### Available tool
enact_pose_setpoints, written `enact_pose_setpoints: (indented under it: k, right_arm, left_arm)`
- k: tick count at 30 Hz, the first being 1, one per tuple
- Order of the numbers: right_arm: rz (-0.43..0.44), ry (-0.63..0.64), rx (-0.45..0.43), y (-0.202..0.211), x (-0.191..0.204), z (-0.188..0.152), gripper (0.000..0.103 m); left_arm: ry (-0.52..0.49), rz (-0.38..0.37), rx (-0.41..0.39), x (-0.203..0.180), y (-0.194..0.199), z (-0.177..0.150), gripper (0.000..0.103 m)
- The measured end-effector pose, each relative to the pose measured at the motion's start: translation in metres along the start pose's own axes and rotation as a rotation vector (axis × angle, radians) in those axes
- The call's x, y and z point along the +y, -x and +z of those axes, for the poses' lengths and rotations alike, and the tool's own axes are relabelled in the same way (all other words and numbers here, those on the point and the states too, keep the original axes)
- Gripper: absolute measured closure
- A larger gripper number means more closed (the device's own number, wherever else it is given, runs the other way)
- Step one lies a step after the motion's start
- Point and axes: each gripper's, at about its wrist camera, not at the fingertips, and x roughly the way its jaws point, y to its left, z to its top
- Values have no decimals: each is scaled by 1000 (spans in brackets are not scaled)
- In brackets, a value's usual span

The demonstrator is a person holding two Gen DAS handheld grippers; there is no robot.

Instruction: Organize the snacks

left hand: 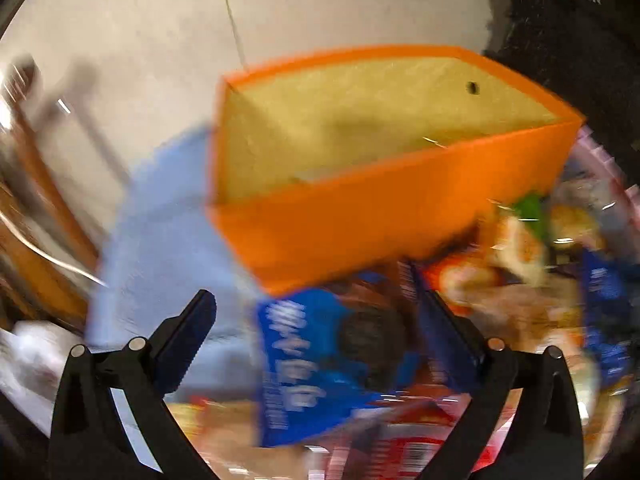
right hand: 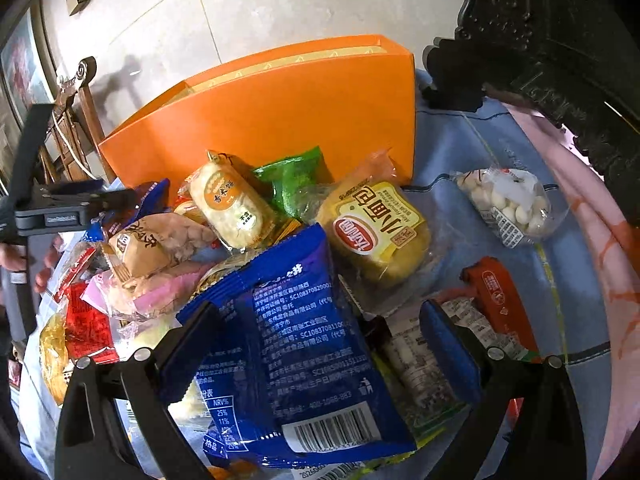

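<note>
The left claw (left hand: 320, 332) stands wide, its two black fingers spread, with a blue foil biscuit packet (left hand: 320, 364) lying in the gap between them; the left wrist view is heavily blurred, so whether either finger touches that packet cannot be told. Just ahead of this claw sits the open orange cardboard box (left hand: 360, 216), its pale yellow inside showing and looking empty as far as the view reaches. Right of the box lies a blurred heap of wrappers.

The right claw (right hand: 320, 344) is also spread wide. A blue plastic snack packet with a barcode (right hand: 304, 360) lies between its fingers, printed back facing up, gripped by neither. Ahead of it is the pile of mixed wrapped snacks: a yellow-labelled small bread bag (right hand: 380, 236), a round rice cake in clear wrap (right hand: 230, 206) and a green packet (right hand: 292, 180), all lying against the orange box's outer wall. To the right, apart from the pile, a clear bag of white candies (right hand: 508, 206) rests on the blue-clothed counter (right hand: 452, 152), and an orange sausage-shaped packet (right hand: 500, 300) lies nearer the claw's right finger.
</note>
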Motion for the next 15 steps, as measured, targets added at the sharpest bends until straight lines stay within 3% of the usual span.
enact_pose_setpoints:
  k: [2,3,6,10,14,15]
  right_arm:
    - [-1,-4,4,0,0,1,3]
    - [1,-7,6,0,-2,1,3]
    - [14,-21,11,-1,-2,0,3]
    - [18,-32,18,-3,-5,2,3]
    - [17,-39,17,-4,-7,1,3]
    - [23,-33,9,-2,-5,1,8]
  left_arm:
    - [-47,86,38,-2,-7,4,4]
    - [-34,79,77,-1,-14,5,4]
    - [153,-171,210,6,-36,3,4]
    - [223,-253,268,-5,-48,3,4]
    - [129,-193,279,-24,-52,5,4]
    - [134,-192,277,-24,-52,5,5]
